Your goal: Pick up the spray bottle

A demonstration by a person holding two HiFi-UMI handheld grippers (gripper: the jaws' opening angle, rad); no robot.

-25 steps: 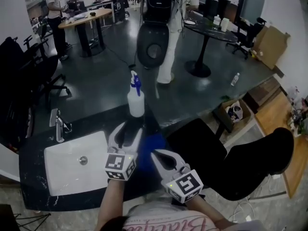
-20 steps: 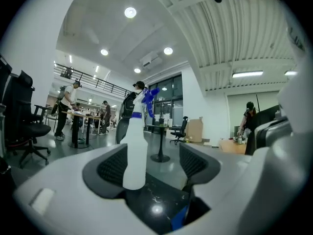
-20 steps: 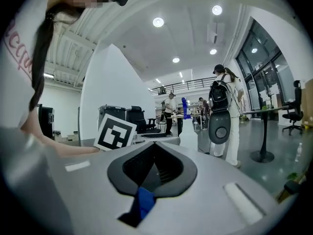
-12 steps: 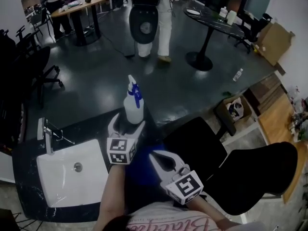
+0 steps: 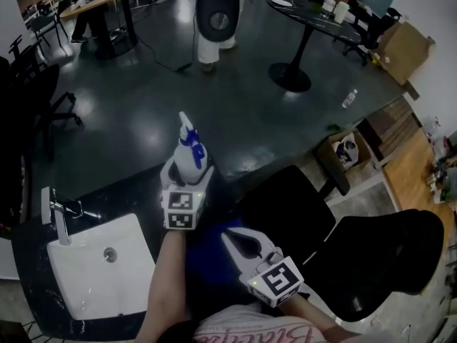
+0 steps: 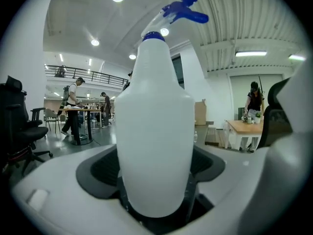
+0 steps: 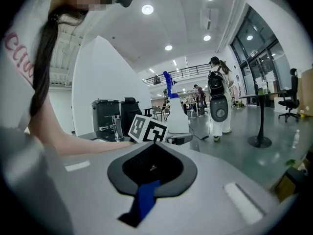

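Observation:
A white spray bottle [image 5: 188, 157] with a blue trigger head stands upright on the dark counter [image 5: 136, 195] near its far edge. My left gripper [image 5: 188, 173] reaches round its base, one jaw on each side. In the left gripper view the spray bottle [image 6: 154, 131] fills the space between the spread jaws of my left gripper [image 6: 156, 182], with dark gaps on both sides. Nearer me, my right gripper [image 5: 238, 240] is shut on a blue cloth [image 5: 206, 252]. A strip of that blue cloth [image 7: 145, 199] hangs from the jaws of my right gripper [image 7: 151, 173].
A white sink [image 5: 82, 281] with a chrome faucet [image 5: 57, 216] lies left in the counter. A black office chair [image 5: 289, 213] stands right of my arms. Beyond, a person with a backpack [image 5: 216, 16] walks past a round black table [image 5: 307, 13].
My left gripper has gone forward from the sink's edge to the bottle, and its jaws now stand either side of it. The right gripper has barely moved.

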